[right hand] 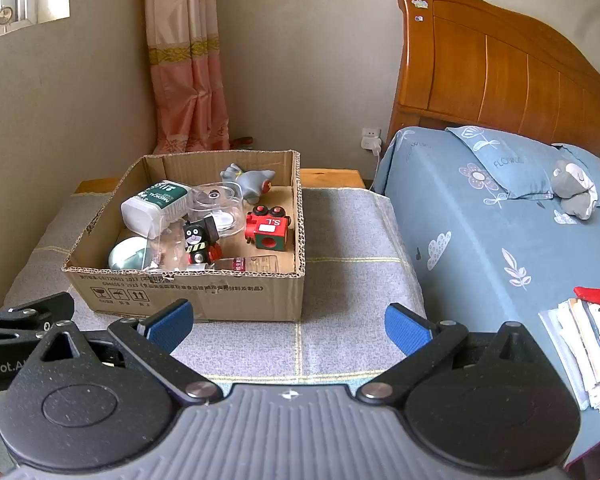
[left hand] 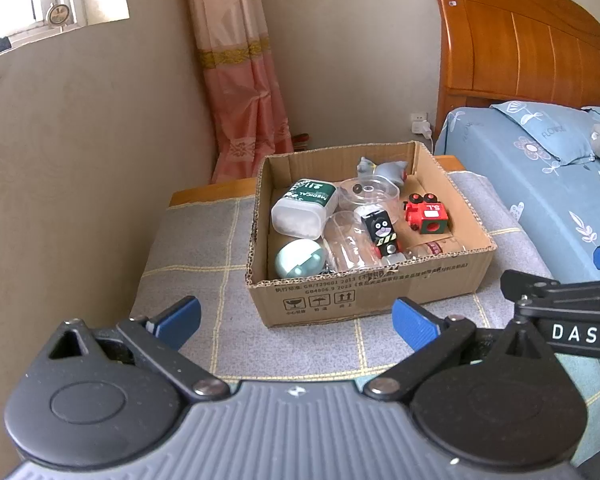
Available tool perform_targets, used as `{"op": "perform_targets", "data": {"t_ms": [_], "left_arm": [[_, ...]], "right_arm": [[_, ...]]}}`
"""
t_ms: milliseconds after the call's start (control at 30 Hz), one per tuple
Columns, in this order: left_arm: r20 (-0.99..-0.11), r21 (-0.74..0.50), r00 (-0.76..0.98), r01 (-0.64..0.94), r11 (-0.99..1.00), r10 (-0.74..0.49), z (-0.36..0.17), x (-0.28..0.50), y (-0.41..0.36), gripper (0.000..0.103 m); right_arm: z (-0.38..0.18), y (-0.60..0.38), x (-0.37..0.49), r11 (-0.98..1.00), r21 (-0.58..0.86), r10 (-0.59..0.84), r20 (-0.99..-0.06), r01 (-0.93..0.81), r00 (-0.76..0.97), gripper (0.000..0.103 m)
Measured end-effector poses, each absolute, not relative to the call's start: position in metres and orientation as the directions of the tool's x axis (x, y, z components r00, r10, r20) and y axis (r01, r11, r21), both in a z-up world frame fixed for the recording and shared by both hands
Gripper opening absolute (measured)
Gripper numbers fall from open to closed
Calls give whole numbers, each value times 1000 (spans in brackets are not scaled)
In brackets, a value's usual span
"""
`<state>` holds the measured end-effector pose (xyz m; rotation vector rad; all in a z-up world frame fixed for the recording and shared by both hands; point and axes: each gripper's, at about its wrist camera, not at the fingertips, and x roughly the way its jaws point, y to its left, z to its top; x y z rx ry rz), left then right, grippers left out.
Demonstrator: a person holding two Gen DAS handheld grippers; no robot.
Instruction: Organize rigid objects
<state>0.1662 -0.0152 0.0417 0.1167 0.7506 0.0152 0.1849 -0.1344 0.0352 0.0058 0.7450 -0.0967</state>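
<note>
An open cardboard box (left hand: 364, 300) (right hand: 188, 294) stands on a grey checked cloth. Inside lie a green-labelled white bottle (left hand: 304, 206) (right hand: 156, 204), a red toy train (left hand: 426, 214) (right hand: 269, 227), a black toy engine (left hand: 382, 232) (right hand: 200, 238), a grey toy animal (left hand: 382, 168) (right hand: 247, 180), a mint oval case (left hand: 300, 258) (right hand: 127, 255) and clear plastic containers (left hand: 370, 192) (right hand: 218, 202). My left gripper (left hand: 296, 320) hovers open just in front of the box, holding nothing. My right gripper (right hand: 288, 326) is open too, near the box's front right corner, with nothing between its fingers.
A bed with a blue flowered sheet (right hand: 500, 232) and wooden headboard (right hand: 496, 68) lies to the right. A stack of papers (right hand: 584, 344) rests on it. A pink curtain (left hand: 240, 80) and wall stand behind. The right gripper's arm (left hand: 560, 312) reaches into the left wrist view.
</note>
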Motion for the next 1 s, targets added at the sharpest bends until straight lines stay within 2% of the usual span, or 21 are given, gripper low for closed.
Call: {"op": "perform_targets", "data": {"t_ms": [1000], "left_arm": [[-678,113,733,22,993,61,44,163,-17,102]], "right_arm": [[39,-135,180,996,-32,-87,-668,89,739,103]]}}
